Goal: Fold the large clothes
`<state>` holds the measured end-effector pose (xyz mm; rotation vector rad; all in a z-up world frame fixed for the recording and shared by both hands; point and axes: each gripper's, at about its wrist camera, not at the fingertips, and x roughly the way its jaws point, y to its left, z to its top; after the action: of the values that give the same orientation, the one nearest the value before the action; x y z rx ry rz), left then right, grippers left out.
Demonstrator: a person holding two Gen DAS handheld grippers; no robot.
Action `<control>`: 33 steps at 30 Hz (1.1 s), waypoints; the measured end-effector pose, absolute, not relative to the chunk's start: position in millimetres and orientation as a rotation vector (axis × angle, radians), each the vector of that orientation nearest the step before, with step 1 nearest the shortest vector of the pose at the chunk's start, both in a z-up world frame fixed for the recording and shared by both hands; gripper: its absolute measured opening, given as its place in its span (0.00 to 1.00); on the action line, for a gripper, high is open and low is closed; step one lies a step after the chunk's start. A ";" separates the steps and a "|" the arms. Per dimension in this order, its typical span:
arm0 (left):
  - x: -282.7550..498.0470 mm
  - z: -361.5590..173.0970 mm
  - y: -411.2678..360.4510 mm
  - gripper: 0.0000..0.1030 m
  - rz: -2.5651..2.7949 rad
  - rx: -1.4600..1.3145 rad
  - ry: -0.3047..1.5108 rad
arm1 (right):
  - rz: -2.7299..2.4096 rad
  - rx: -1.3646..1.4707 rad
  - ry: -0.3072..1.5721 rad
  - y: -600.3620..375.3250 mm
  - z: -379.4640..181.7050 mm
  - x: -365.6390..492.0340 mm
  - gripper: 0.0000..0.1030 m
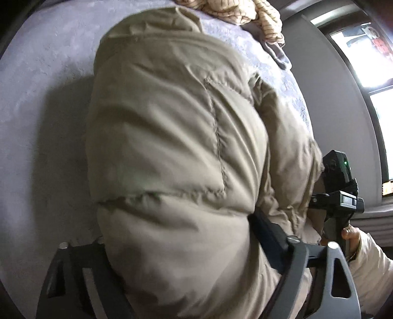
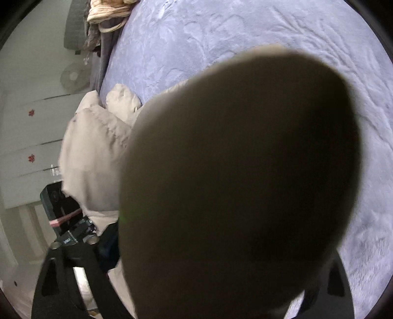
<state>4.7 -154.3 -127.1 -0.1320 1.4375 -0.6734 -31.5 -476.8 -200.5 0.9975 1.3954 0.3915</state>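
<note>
A puffy beige jacket (image 1: pixel 172 137) lies bunched on a lavender bed cover (image 1: pixel 36 98). In the left wrist view a thick fold of it bulges up between the fingers of my left gripper (image 1: pixel 159 233), which is shut on it. The right-hand finger (image 1: pixel 270 235) dents the fabric, and the other is half buried. In the right wrist view a dark fold of the jacket (image 2: pixel 233 171) sits close to the lens. It fills my right gripper (image 2: pixel 196 245), which is shut on it with its tips covered. A paler part of the jacket (image 2: pixel 98 147) shows on the left. The grippers are close together.
A pile of striped cream cloth (image 1: pixel 245 12) (image 2: pixel 108 12) lies at the far end of the bed. The bed cover (image 2: pixel 245 36) spreads wide beyond the jacket. A bright window (image 1: pixel 363 49) is on one side; white cupboard doors (image 2: pixel 29 135) and a fan (image 2: pixel 73 77) are on the other.
</note>
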 end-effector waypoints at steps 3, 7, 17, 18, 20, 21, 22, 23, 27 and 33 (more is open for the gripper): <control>-1.8 -116.7 -153.5 0.74 -0.672 -0.127 1.417 | 0.417 1.040 1.379 -475.3 -194.4 -33.7 0.68; -2.0 -103.2 -140.3 0.68 -0.700 -0.155 1.391 | 0.427 1.054 1.356 -466.5 -174.6 -33.6 0.56; 69.4 -54.9 -78.2 0.68 -0.783 -0.170 1.289 | 0.445 1.020 1.223 -405.4 -113.3 8.1 0.55; 82.1 -52.7 -68.3 0.68 -0.777 -0.166 1.281 | 0.443 1.021 1.211 -392.4 -110.5 19.2 0.55; 102.2 -49.3 -43.2 0.68 -0.754 -0.159 1.273 | 0.449 1.014 1.199 -369.8 -109.3 36.9 0.56; 114.9 -48.7 -30.4 0.68 -0.738 -0.156 1.269 | 0.453 1.007 1.196 -356.2 -108.8 49.9 0.56; 125.5 -49.5 -20.4 0.68 -0.724 -0.154 1.263 | 0.459 1.003 1.193 -340.4 -109.0 65.8 0.56; 140.5 -51.3 -6.4 0.68 -0.701 -0.151 1.253 | 0.467 0.998 1.191 -330.1 -109.8 77.9 0.56; 181.7 -68.7 32.2 0.68 -0.622 -0.152 1.232 | 0.497 0.944 1.199 -284.6 -121.0 134.2 0.56; 213.8 -140.2 57.1 0.85 -0.505 -0.215 1.275 | 0.403 0.917 1.254 -260.6 -156.1 177.9 0.61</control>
<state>213.8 57.1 -140.2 -0.2153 1.2751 -0.5051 177.9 -260.6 -156.1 0.9167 1.2537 0.4034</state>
